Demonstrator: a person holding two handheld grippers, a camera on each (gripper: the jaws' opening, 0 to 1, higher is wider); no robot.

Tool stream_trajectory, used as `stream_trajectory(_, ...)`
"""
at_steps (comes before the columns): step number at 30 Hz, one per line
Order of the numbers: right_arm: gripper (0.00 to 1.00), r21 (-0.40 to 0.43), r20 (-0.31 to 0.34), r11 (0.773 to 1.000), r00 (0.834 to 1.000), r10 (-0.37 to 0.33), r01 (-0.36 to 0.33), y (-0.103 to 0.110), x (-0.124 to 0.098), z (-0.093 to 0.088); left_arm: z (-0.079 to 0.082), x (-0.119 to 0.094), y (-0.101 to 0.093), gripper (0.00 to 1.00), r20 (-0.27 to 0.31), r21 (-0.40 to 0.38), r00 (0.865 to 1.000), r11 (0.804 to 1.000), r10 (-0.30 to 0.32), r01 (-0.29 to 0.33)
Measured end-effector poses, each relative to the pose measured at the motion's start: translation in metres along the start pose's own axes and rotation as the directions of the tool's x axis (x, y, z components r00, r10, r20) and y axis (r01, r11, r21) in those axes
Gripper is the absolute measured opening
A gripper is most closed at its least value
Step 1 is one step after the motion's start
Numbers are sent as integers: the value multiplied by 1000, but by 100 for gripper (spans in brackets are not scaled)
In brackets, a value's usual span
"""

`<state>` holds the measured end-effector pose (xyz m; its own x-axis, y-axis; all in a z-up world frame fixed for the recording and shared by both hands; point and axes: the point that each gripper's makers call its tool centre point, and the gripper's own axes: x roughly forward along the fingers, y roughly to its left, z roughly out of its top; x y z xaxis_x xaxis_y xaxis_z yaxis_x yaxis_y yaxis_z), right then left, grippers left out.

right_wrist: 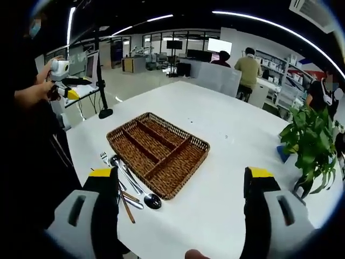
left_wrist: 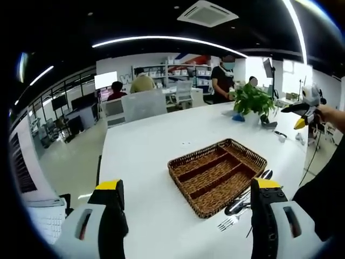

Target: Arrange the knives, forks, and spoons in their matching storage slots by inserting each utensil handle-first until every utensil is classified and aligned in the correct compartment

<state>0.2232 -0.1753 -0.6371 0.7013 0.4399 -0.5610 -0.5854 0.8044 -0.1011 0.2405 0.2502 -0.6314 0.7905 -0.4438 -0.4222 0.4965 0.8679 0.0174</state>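
No legible text, label, brand or number is found in either view. Screens [right_wrist: 173,44] and shelf boxes [left_wrist: 186,71] in the background are too blurred to read.

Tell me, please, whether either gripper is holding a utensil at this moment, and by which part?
Nothing is held. The left gripper and right gripper are both open above the table, and the utensils lie untouched beside the wicker tray.

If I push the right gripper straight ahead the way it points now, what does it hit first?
Probably the near corner of the wicker tray, which lies ahead between the open jaws of the right gripper. Bare white table comes before it. The utensils lie left of that line. Depth is hard to judge.
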Motion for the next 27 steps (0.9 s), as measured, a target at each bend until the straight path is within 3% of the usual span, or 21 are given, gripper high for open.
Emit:
stream_trajectory(8,100,-7,6,1000,1000,12,-12,3,2,-1,-3,0,-1,99,3,-8,1000,1000,0,0)
stream_trajectory(12,100,-3,24,998,998,57,-57,14,3,-2,-7,-1,-4,99,0,-8,1000,1000,-5,5)
stream_trajectory(18,94,-36,-3,996,997,80,-80,22,8,-15,-12,-1,-3,99,-4,-17,1000,1000,-4,4)
stream_trajectory(22,95,-130,-33,984,993,116,-119,38,16,-29,-12,-1,-3,99,-5,-17,1000,1000,-2,2)
stream_trajectory(25,95,-147,-78,979,989,129,-139,49,25,-46,-12,-2,-3,99,-5,-17,1000,1000,1,-1)
stream_trajectory(27,95,-150,-74,978,989,131,-141,54,30,-51,-11,-2,-2,99,-2,-19,1000,1000,0,0)
